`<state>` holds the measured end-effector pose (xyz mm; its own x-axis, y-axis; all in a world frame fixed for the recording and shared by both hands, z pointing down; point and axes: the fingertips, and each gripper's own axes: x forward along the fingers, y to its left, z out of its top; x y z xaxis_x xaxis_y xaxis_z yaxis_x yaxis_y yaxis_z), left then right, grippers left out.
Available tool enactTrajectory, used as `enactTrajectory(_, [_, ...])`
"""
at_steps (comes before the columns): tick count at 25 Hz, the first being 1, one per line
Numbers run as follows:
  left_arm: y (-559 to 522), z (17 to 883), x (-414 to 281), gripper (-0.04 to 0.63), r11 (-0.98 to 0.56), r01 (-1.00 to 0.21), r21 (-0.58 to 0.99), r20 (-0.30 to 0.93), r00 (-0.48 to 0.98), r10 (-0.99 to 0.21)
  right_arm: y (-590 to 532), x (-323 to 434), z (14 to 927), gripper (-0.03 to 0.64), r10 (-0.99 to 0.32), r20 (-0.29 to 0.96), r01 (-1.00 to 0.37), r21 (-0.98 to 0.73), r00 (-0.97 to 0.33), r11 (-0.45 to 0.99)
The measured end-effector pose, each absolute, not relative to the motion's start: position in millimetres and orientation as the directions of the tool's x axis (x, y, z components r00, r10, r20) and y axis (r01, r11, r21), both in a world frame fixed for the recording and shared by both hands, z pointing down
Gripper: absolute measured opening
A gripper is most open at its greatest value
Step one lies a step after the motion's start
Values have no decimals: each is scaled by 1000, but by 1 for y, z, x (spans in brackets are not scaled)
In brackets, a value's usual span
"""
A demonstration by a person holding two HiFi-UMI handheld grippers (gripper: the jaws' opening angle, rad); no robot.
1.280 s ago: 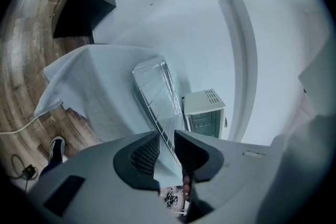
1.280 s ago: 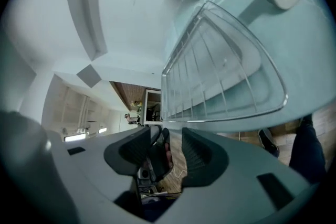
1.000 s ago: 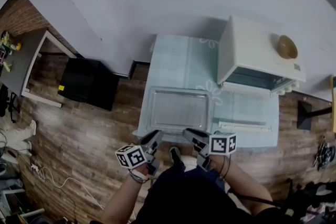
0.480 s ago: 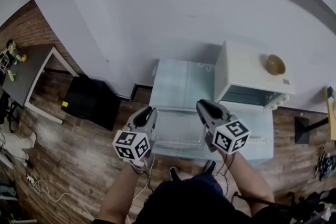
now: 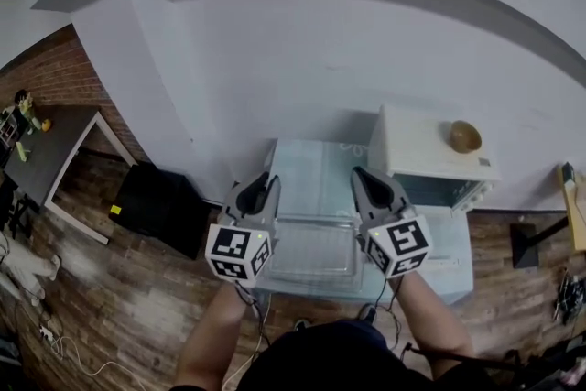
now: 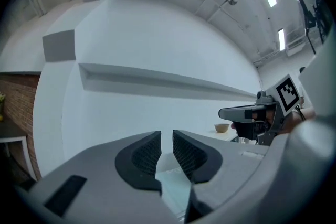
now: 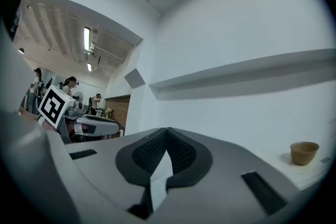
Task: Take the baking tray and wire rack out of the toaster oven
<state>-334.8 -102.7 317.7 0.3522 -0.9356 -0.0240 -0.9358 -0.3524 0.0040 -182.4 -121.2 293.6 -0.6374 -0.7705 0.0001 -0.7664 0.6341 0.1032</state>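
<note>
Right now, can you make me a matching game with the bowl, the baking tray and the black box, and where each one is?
Things:
1. bowl
2. baking tray
3. black box

Places:
A. on the wooden floor
B. on top of the toaster oven
C. on the table

Pairs: 1-B, 2-C, 3-A.

The toaster oven (image 5: 417,146) is blocking the table's (image 5: 302,162) right side, its lowered door (image 5: 444,238) jutting forward. The baking tray (image 5: 311,256) is filling the near middle. Air is lying free between left gripper (image 5: 262,186) and right gripper (image 5: 366,179), up to the white wall (image 5: 302,59).
</note>
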Motion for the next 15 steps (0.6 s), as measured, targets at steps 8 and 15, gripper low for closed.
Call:
enactTrajectory(8, [-86,284,-321,66,-345,-933,-102,-105,355,-929,-104,-180,269,9,-776,-76,-775,165,-626,610])
enactTrajectory(15, [-86,293,-323,61,-341,-938,-66,-102,346,-933,-107,-177,271,9,-784,-76,-784,151,-616,602])
